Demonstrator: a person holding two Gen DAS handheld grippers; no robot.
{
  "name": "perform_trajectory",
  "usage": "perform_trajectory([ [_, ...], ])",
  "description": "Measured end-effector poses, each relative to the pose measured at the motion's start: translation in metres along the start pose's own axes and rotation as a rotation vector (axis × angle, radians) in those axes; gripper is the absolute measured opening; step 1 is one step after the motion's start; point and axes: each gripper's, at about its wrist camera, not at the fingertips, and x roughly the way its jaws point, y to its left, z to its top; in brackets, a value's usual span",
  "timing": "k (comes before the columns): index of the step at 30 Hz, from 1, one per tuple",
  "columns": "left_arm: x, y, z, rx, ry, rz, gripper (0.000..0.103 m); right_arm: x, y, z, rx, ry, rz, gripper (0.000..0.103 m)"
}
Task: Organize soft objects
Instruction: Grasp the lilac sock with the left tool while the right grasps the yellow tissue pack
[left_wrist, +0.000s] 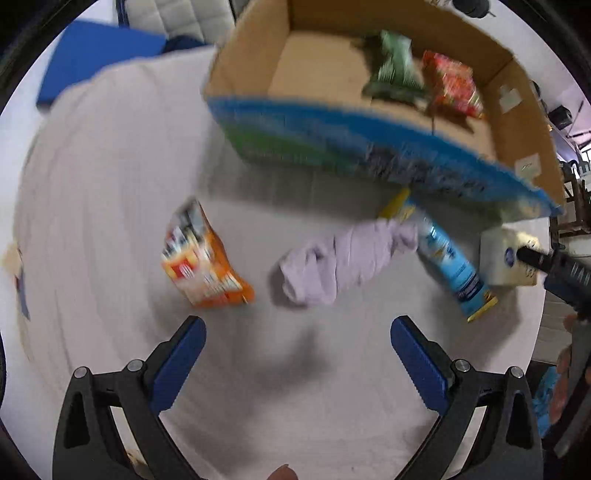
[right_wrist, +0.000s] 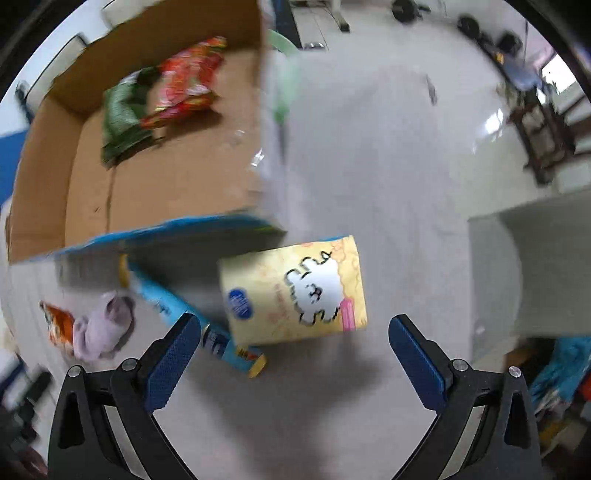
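Right claw (right_wrist: 291, 328) hangs spread over the yellow sheep-printed pack (right_wrist: 295, 291), writing blurred; left claw (left_wrist: 297, 332) spread, orange snack bag (left_wrist: 205, 260) at 11 o'clock.

Motion-blurred cardboard box (left_wrist: 369, 155) print unreadable, blue snack packet (left_wrist: 448, 264) upper end hidden beneath box, orange packet (right_wrist: 59, 325) partly behind lilac cloth (right_wrist: 101, 325)

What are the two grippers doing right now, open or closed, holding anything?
Left gripper: jaws open, holding nothing.
Right gripper: jaws open, holding nothing, yellow pack just ahead.
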Motion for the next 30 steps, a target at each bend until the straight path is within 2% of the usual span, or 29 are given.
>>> perform_trajectory([
  [3, 0.015, 0.000, -0.005, -0.017, 0.035, -0.019, 0.103, 0.021, -0.022, 0.002, 0.116, 0.037, 0.148, 0.101],
  [4, 0.018, -0.001, -0.007, -0.017, 0.041, -0.023, 0.103, 0.026, -0.025, -0.001, 0.135, 0.051, 0.164, 0.094],
  [7, 0.022, -0.004, -0.010, -0.006, 0.041, -0.011, 0.103, 0.026, -0.016, -0.017, 0.074, 0.112, 0.226, 0.077],
  [9, 0.021, -0.004, -0.013, 0.002, 0.038, -0.003, 0.103, 0.016, -0.002, -0.036, -0.016, 0.156, 0.274, 0.077],
  [10, 0.020, -0.004, -0.015, 0.006, 0.032, 0.005, 0.103, 0.011, 0.002, -0.041, -0.053, 0.146, 0.268, 0.077],
  [12, 0.020, -0.004, -0.016, 0.011, 0.022, 0.023, 0.103, -0.007, 0.011, -0.048, -0.161, 0.065, 0.180, 0.078],
  [15, 0.021, 0.002, -0.020, 0.001, 0.018, 0.044, 0.103, -0.015, 0.028, -0.040, -0.357, -0.077, -0.048, 0.091],
  [16, 0.025, 0.003, -0.022, -0.007, 0.029, 0.043, 0.103, -0.010, 0.036, -0.035, -0.424, -0.095, -0.109, 0.092],
  [18, 0.031, 0.004, -0.026, -0.007, 0.046, 0.038, 0.103, 0.009, 0.048, -0.027, -0.544, -0.062, -0.177, 0.092],
  [19, 0.034, 0.003, -0.028, 0.000, 0.051, 0.038, 0.103, 0.019, 0.052, -0.024, -0.575, -0.023, -0.173, 0.092],
  [21, 0.038, -0.003, -0.033, 0.022, 0.054, 0.054, 0.103, 0.035, 0.054, -0.021, -0.573, 0.071, -0.074, 0.094],
  [22, 0.039, -0.006, -0.034, 0.035, 0.054, 0.061, 0.103, 0.040, 0.054, -0.021, -0.565, 0.097, -0.062, 0.094],
  [23, 0.040, -0.010, -0.033, 0.052, 0.048, 0.063, 0.103, 0.043, 0.054, -0.023, -0.556, 0.100, -0.054, 0.092],
  [25, 0.036, -0.020, -0.029, 0.075, 0.025, 0.072, 0.103, 0.043, 0.052, -0.030, -0.513, 0.113, -0.040, 0.076],
  [26, 0.034, -0.022, -0.025, 0.082, 0.010, 0.074, 0.103, 0.041, 0.049, -0.033, -0.484, 0.125, -0.022, 0.073],
  [30, 0.030, -0.039, -0.002, 0.143, -0.051, 0.097, 0.103, 0.040, 0.035, -0.045, -0.376, 0.185, 0.004, 0.071],
])
